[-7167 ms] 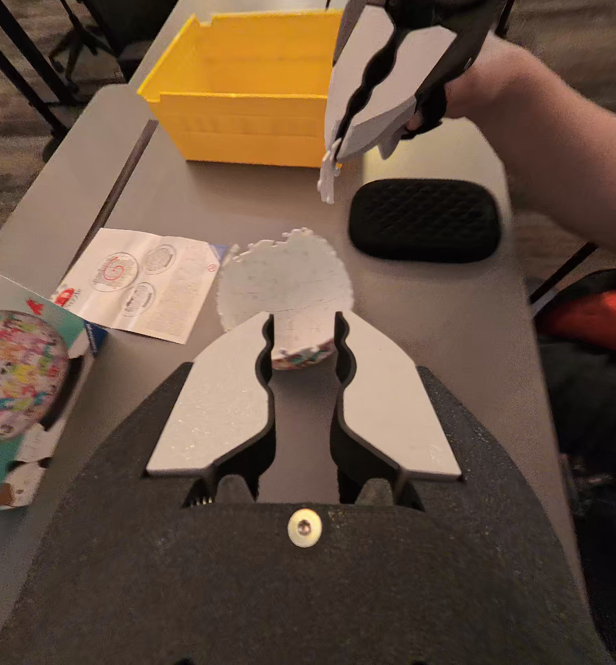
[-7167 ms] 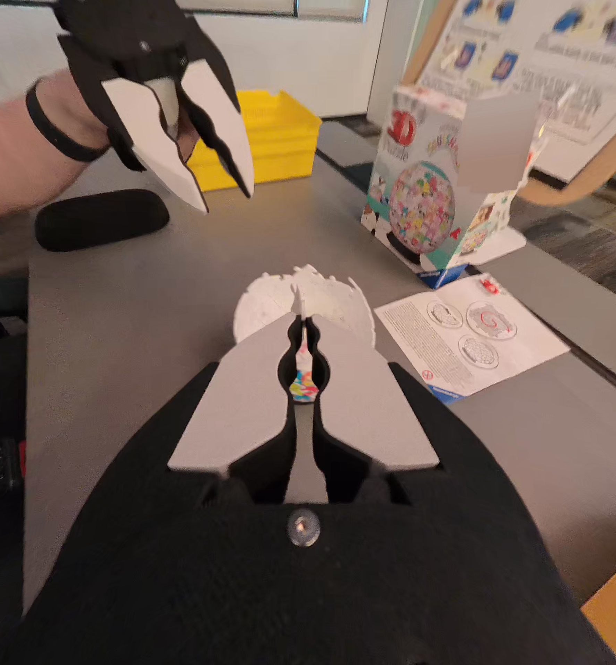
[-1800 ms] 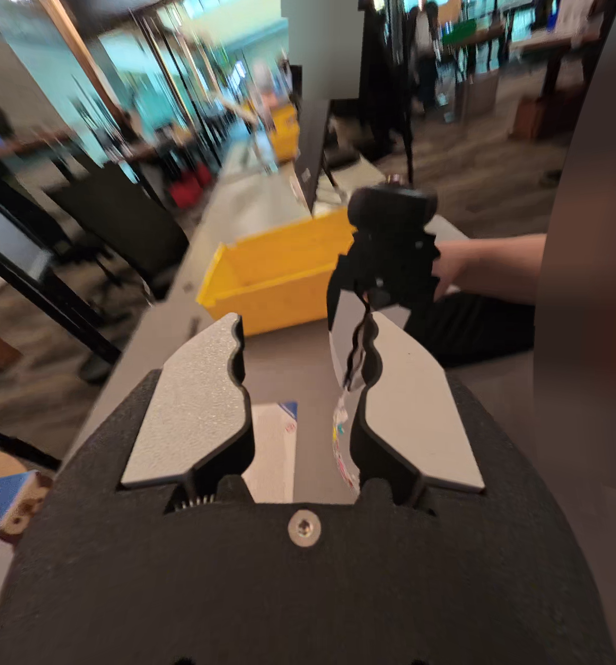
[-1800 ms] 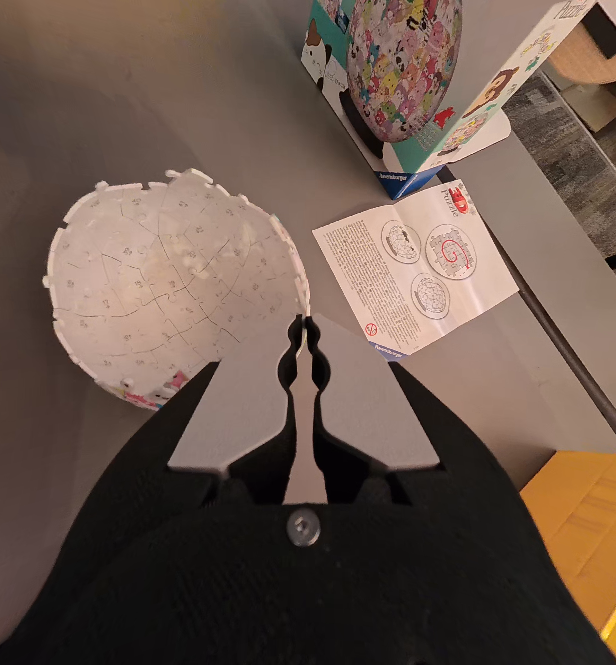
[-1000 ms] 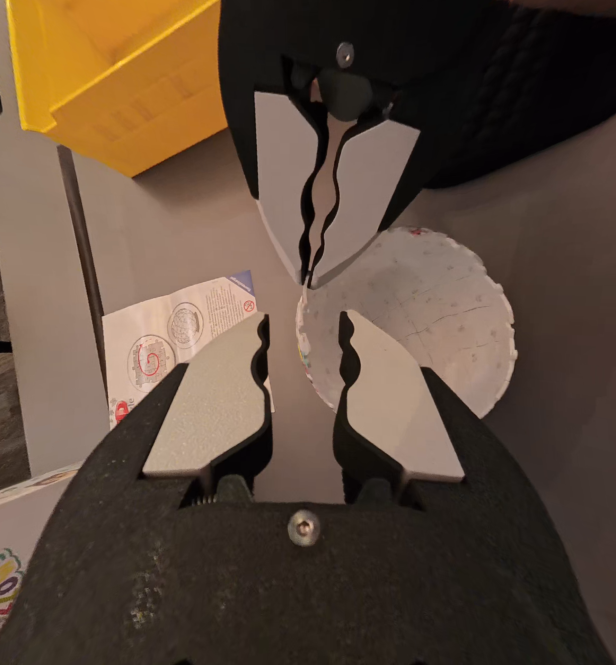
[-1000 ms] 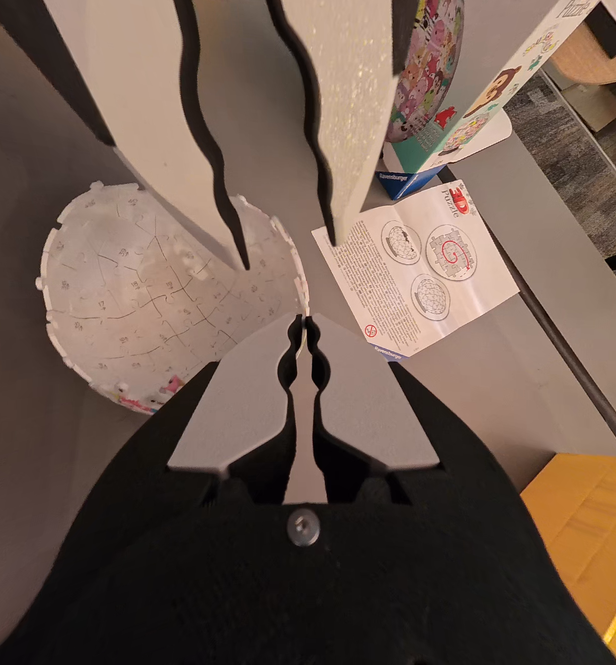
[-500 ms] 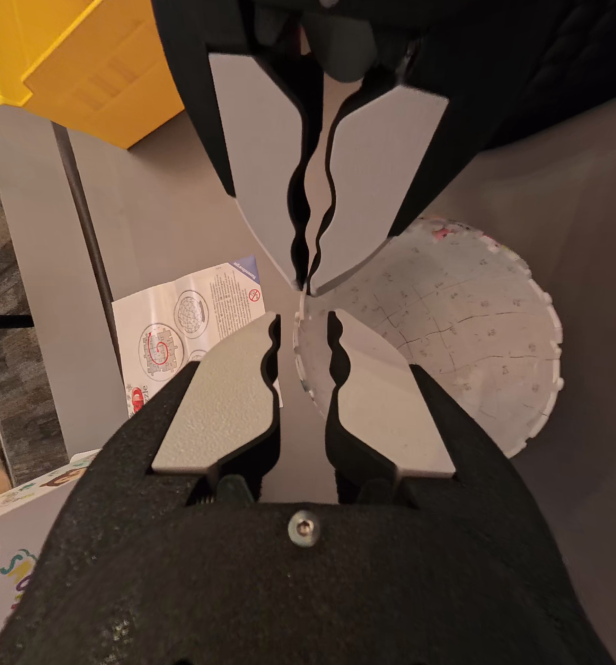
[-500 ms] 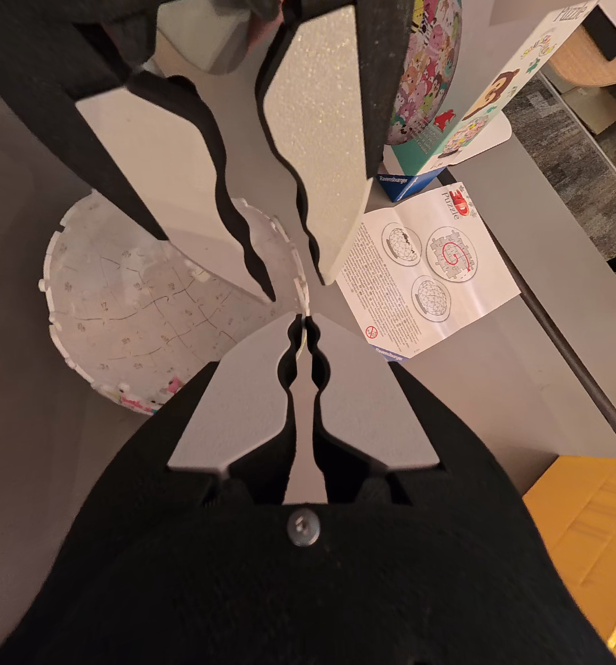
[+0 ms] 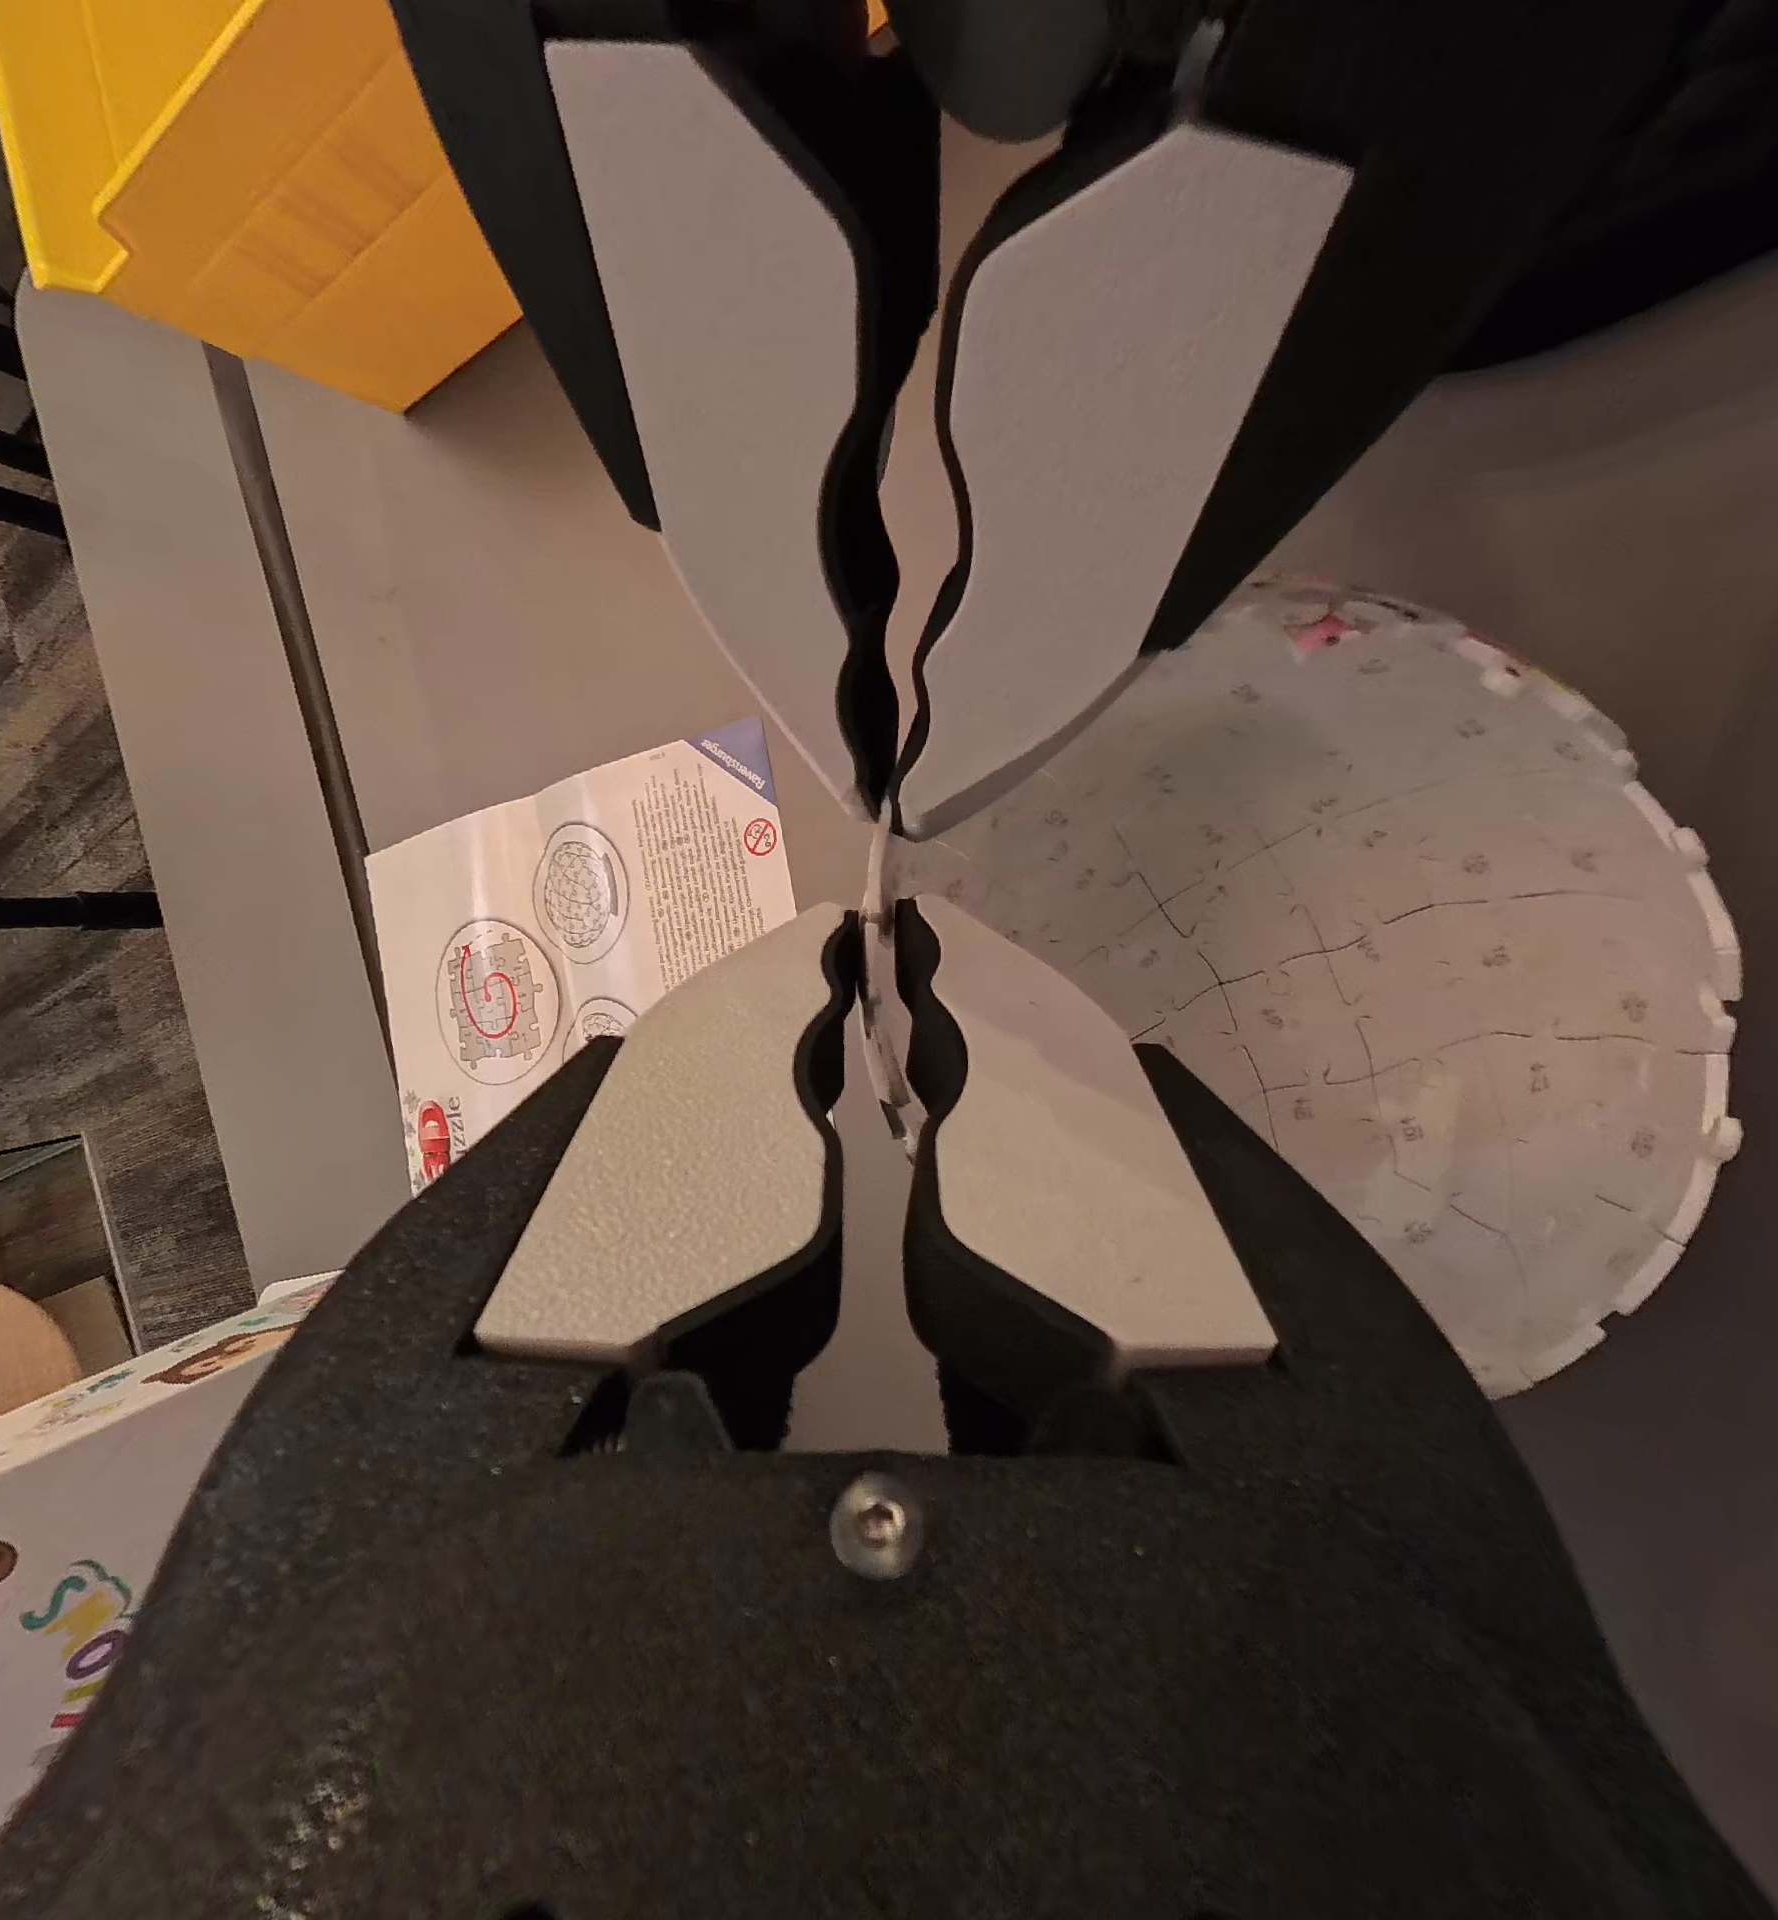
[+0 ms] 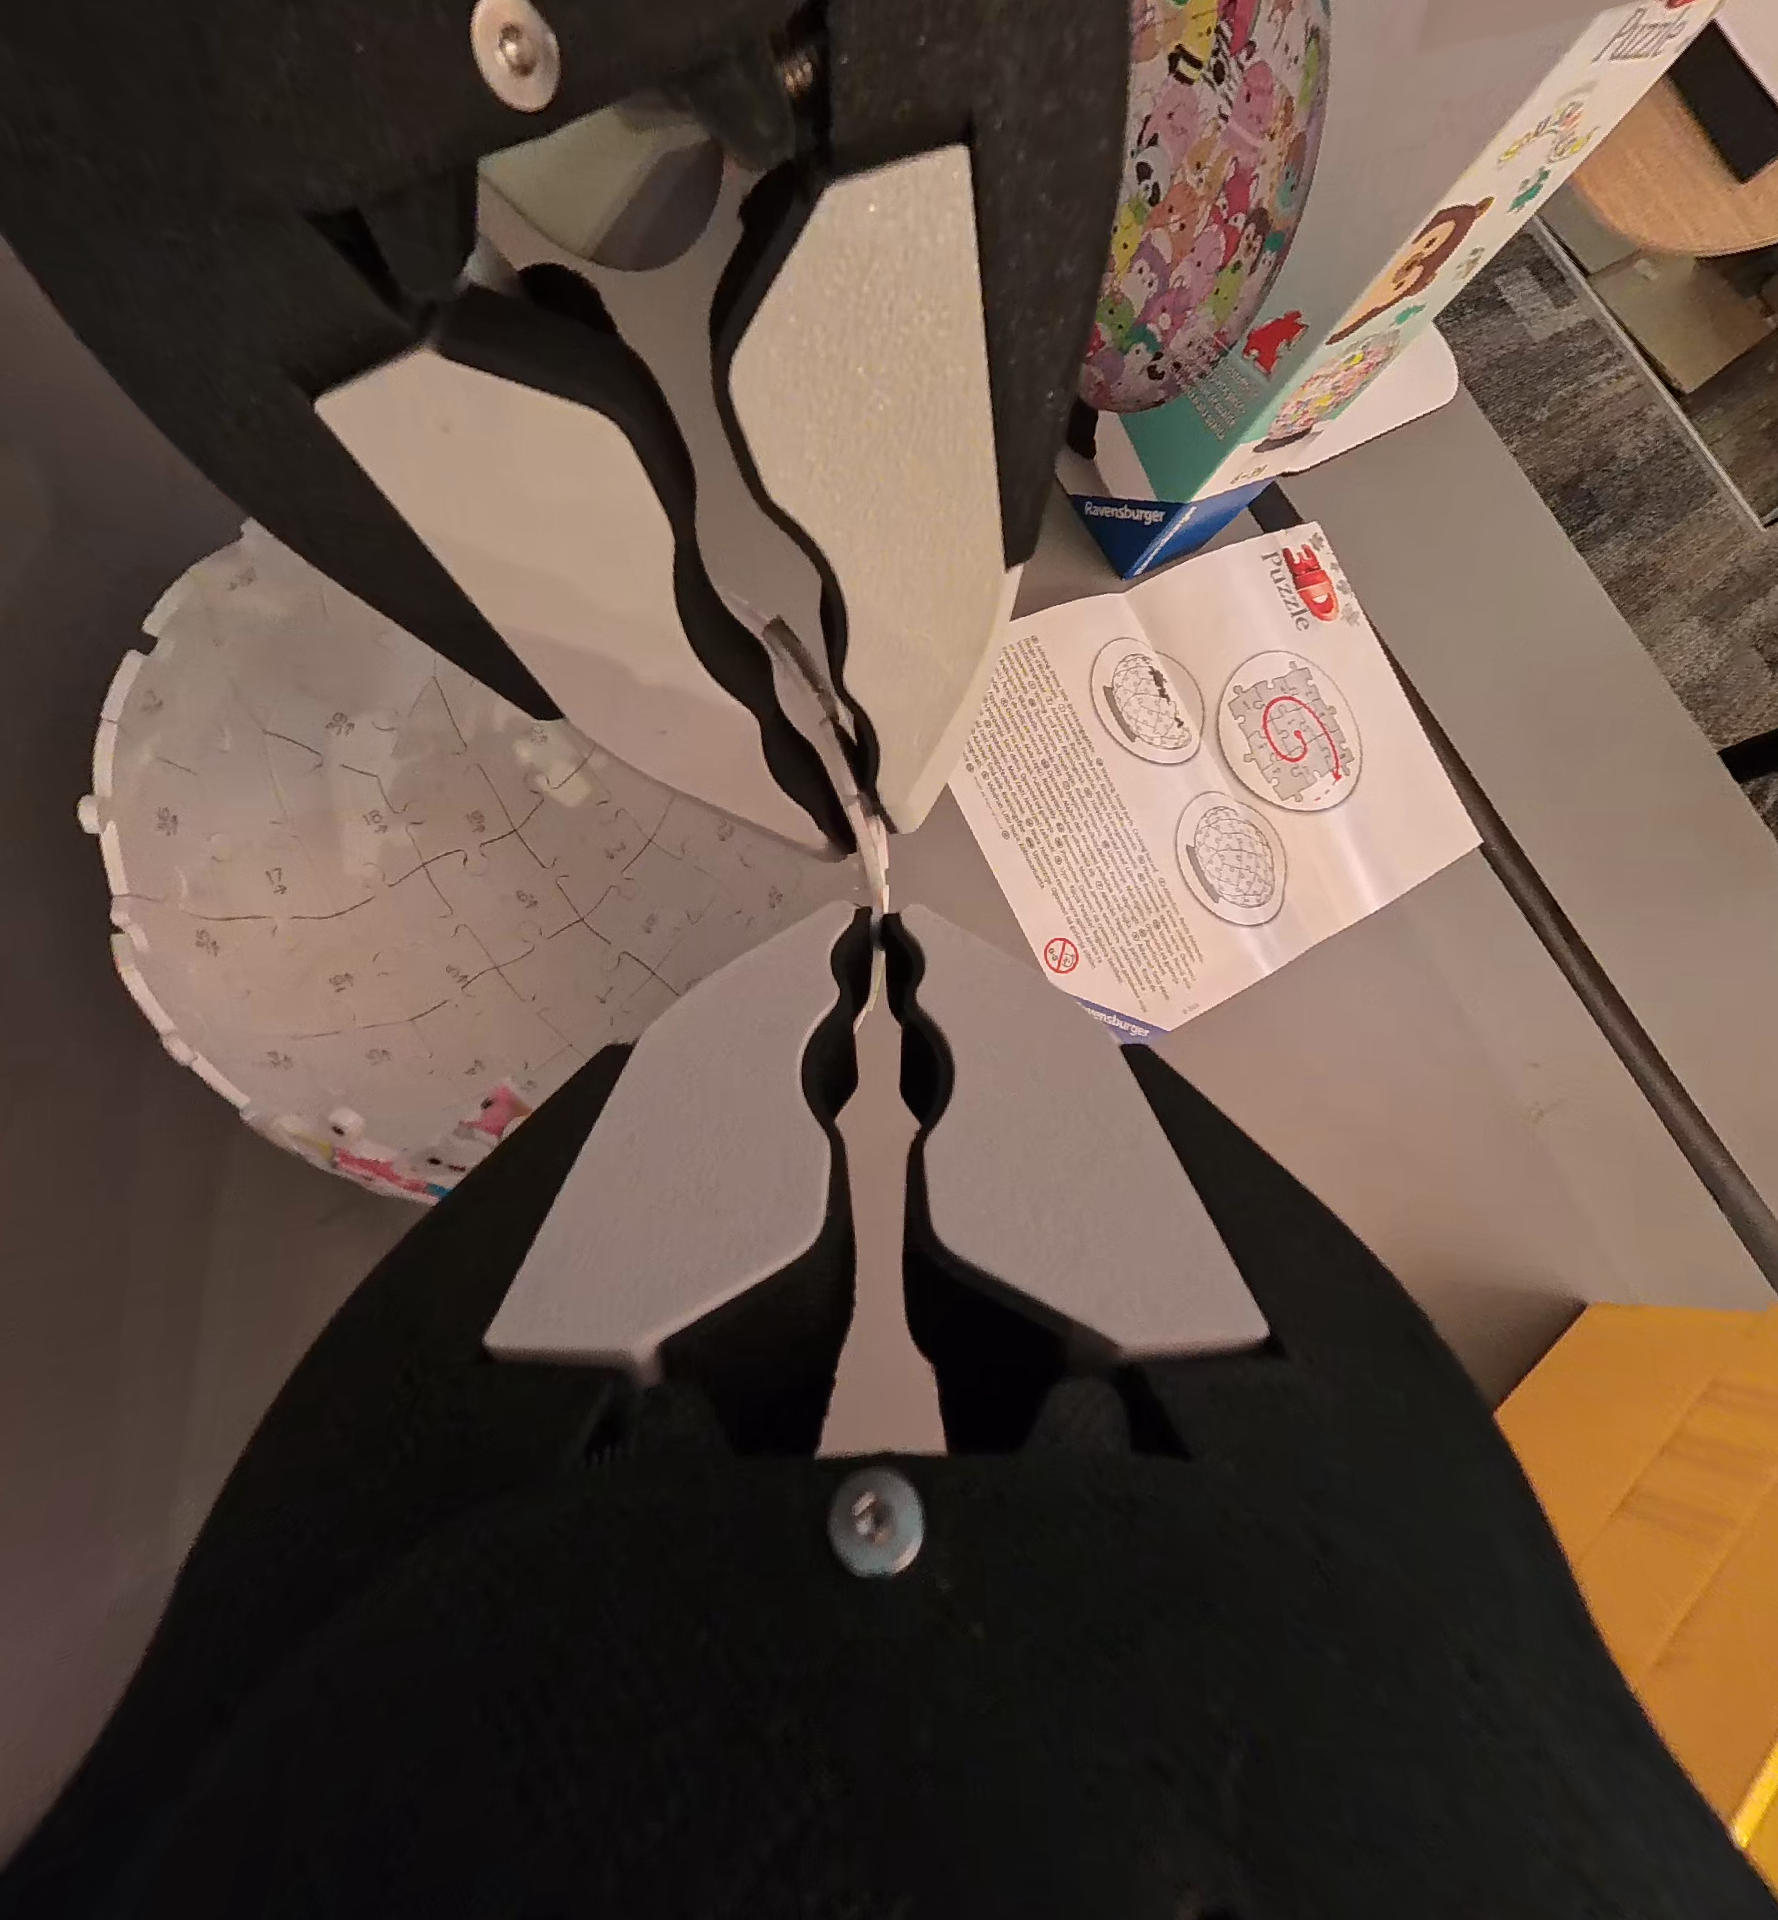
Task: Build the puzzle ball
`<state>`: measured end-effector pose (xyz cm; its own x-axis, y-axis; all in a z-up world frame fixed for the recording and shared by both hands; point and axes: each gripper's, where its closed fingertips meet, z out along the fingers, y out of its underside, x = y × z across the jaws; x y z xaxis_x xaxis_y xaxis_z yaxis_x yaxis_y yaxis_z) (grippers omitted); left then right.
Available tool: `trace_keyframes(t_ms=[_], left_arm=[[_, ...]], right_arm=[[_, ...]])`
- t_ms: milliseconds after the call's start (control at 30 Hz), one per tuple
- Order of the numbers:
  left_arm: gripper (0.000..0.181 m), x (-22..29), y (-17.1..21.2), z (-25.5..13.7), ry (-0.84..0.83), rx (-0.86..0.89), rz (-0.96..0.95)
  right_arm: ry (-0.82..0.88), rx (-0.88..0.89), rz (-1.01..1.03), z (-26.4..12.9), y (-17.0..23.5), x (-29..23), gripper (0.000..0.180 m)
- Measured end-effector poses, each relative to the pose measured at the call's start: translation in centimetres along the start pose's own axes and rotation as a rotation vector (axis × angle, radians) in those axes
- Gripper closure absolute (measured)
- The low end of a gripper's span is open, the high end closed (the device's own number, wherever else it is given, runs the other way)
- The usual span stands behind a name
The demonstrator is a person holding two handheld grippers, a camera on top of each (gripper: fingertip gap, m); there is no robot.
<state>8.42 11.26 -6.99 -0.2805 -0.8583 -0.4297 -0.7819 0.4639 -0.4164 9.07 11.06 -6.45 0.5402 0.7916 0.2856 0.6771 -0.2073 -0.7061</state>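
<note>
The left gripper [image 9: 872, 914] pinches the rim of the half-built puzzle ball [image 9: 1384, 997], jaws nearly closed. The right gripper [image 10: 880, 920] meets it tip to tip, clamped on a puzzle piece [image 10: 877, 831] at that rim. An instruction sheet [image 10: 1217, 769] lies beside the ball on the grey table [image 10: 1384, 1143].

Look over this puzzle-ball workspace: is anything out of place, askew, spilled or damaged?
Nothing looks spilled or broken. The half-built puzzle ball sits open side up, its rim jagged only because pieces are missing. The instruction leaflet lies flat but skewed to the table edge. Both grippers pinch the shell's rim, jaws nearly closed.
</note>
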Motion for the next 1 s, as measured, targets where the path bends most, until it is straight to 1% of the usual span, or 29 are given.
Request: trace_keyframes(t_ms=[533,733,867,1000], left_arm=[[0.176,-0.08,0.13,0.08,0.005,0.007,0.004],[0.177,-0.21,0.23,0.09,0.028,0.007,-0.021],[0.177,-0.20,0.29,0.08,0.031,-0.003,-0.017],[0.177,-0.21,0.35,0.07,0.038,-0.008,-0.025]], right_arm=[[0.025,0.004,-0.023,0.17,-0.05,0.08,0.176],[0.040,0.006,-0.031,0.19,-0.10,0.19,0.173],[0.030,0.033,-0.020,0.04,-0.30,0.29,0.170],[0.033,0.069,-0.057,-0.08,-0.83,0.19,0.170]])
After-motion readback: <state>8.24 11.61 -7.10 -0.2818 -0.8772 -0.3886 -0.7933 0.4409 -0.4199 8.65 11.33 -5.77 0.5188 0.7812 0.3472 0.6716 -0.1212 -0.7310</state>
